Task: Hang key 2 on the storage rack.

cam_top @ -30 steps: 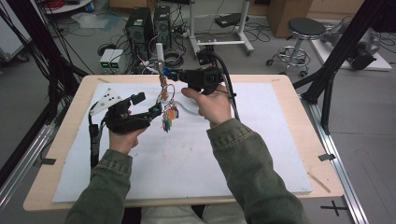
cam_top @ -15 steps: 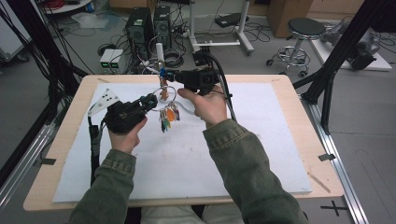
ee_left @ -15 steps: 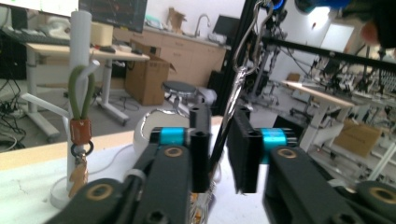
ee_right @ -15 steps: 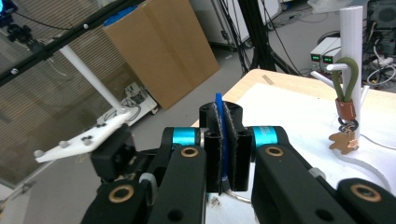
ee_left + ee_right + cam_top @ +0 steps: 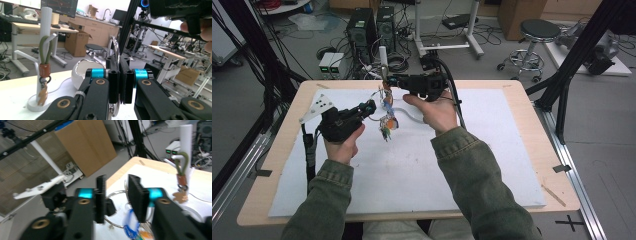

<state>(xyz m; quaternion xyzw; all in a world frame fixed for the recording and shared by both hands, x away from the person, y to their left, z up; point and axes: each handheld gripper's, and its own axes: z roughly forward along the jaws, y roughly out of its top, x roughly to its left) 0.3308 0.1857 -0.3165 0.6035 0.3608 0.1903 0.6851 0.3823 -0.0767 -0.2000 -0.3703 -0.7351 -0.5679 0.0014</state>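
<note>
Left gripper view: fingers (image 5: pixel 121 75) pinching key ring (image 5: pixel 114 46).

Shiny metal key ring (image 5: pixel 113 47); wooden table (image 5: pixel 532 115)

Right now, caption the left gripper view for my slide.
Left gripper shut on metal ring; green-looped keychain hangs on white stand.

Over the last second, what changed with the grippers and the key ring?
The left gripper just closed its jaws on the silver metal key ring. The right gripper has just been opening, its jaws now apart beside the ring. The white peg stand and its green loop stayed put.
</note>
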